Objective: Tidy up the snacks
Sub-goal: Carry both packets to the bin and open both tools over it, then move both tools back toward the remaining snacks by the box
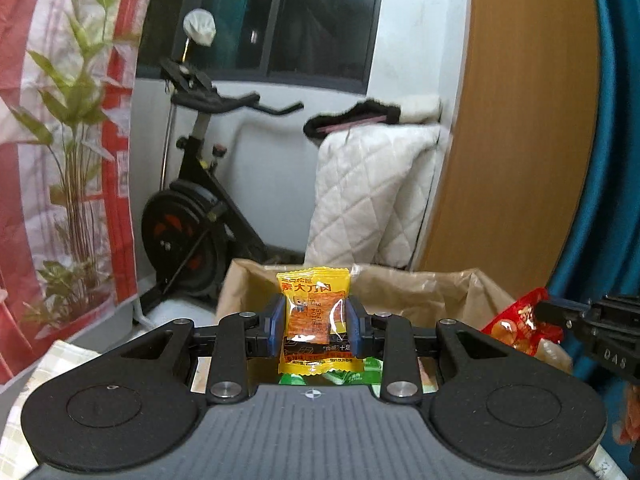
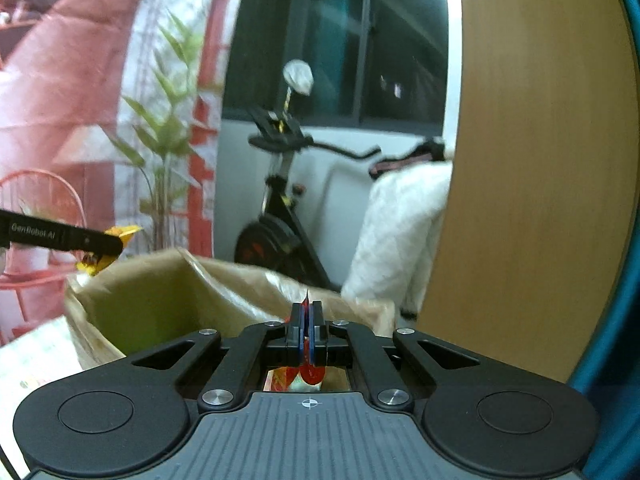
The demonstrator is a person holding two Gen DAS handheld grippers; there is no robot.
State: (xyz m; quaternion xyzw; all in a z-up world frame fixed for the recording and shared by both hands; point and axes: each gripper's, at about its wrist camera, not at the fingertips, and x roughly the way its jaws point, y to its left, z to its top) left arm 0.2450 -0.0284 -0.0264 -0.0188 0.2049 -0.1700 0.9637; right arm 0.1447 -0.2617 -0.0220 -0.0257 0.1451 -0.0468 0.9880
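My left gripper point(image 1: 315, 326) is shut on a yellow snack packet point(image 1: 314, 320) with orange contents, held upright between the blue pads in front of the brown paper bag point(image 1: 424, 292). The same packet point(image 2: 120, 236) shows in the right wrist view at the left gripper's tip, above the bag's left rim. My right gripper point(image 2: 307, 334) is shut on a thin red snack packet point(image 2: 312, 374), whose edge sticks up between the pads over the bag point(image 2: 168, 292). In the left wrist view that red packet point(image 1: 516, 322) hangs from the right gripper at the right edge.
An open brown paper bag stands ahead of both grippers. Green packets point(image 1: 352, 376) lie below the left gripper. Behind stand an exercise bike point(image 1: 200, 208), a white quilted cover point(image 1: 368, 196), a wooden panel point(image 1: 520, 120) and a plant point(image 1: 76, 152).
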